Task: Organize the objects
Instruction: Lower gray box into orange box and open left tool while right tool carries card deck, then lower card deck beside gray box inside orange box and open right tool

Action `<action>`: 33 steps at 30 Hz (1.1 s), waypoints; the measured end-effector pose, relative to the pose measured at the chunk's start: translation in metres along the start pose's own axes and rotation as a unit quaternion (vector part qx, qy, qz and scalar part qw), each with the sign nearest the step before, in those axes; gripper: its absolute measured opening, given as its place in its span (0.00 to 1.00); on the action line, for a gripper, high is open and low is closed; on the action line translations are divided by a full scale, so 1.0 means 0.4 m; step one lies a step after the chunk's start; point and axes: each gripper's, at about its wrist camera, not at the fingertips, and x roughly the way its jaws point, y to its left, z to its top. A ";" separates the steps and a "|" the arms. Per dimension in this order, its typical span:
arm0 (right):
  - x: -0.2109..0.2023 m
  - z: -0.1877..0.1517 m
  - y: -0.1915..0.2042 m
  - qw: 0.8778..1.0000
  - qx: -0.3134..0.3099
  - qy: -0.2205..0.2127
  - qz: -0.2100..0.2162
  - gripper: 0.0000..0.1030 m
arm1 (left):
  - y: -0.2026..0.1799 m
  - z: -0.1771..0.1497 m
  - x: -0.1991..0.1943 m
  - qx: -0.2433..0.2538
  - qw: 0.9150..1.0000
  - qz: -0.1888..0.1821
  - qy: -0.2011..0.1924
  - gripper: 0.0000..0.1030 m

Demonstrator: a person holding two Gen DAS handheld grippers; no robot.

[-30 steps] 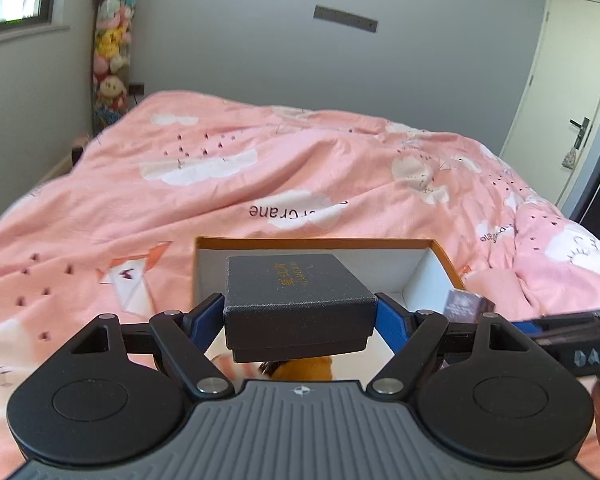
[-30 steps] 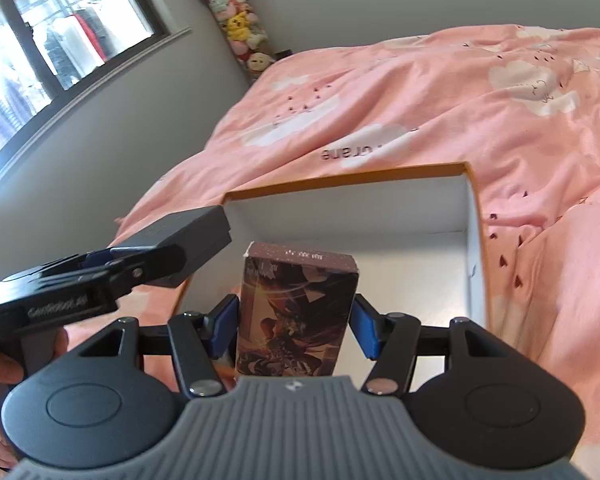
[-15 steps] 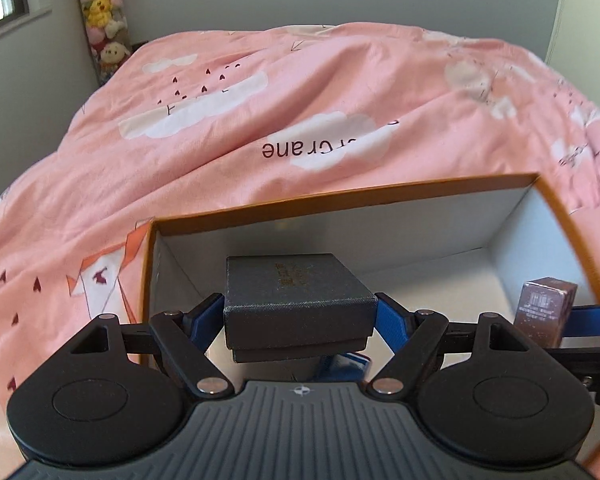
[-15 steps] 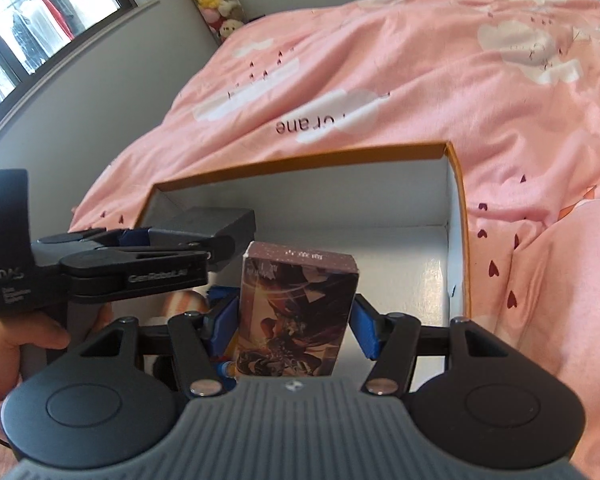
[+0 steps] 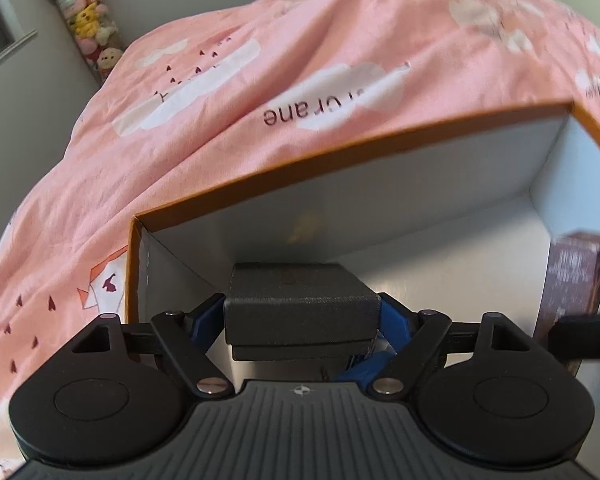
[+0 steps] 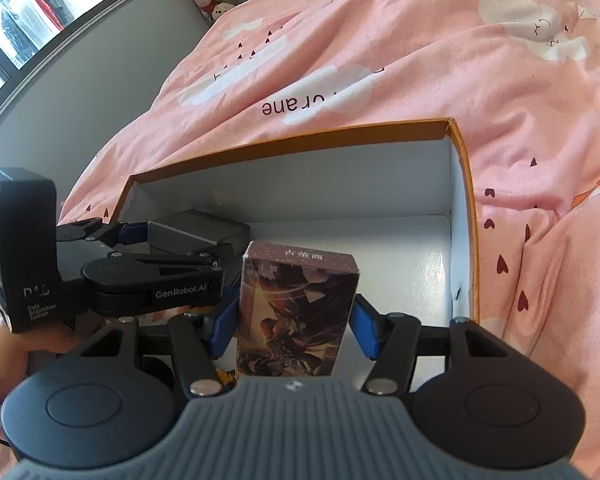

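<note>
An open orange-rimmed cardboard box with a white inside lies on the pink duvet; it also shows in the right wrist view. My left gripper is shut on a dark grey lidded box and holds it low inside the cardboard box, near its left wall. My right gripper is shut on an upright card box with dark artwork, inside the cardboard box to the right of the left gripper. The card box shows at the right edge of the left wrist view.
The pink duvet with cloud prints covers the bed all around the box. A column of plush toys stands in the far corner by the window. Something blue and yellow lies under the grippers, mostly hidden.
Both grippers have moved forward and down into the cardboard box, each still holding its item. The box walls now fill more of both views.
</note>
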 end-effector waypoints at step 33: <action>0.038 0.026 0.011 1.000 0.005 0.015 -0.010 0.60 | 0.042 -0.033 -0.013 0.110 0.994 -0.018 -0.001 0.55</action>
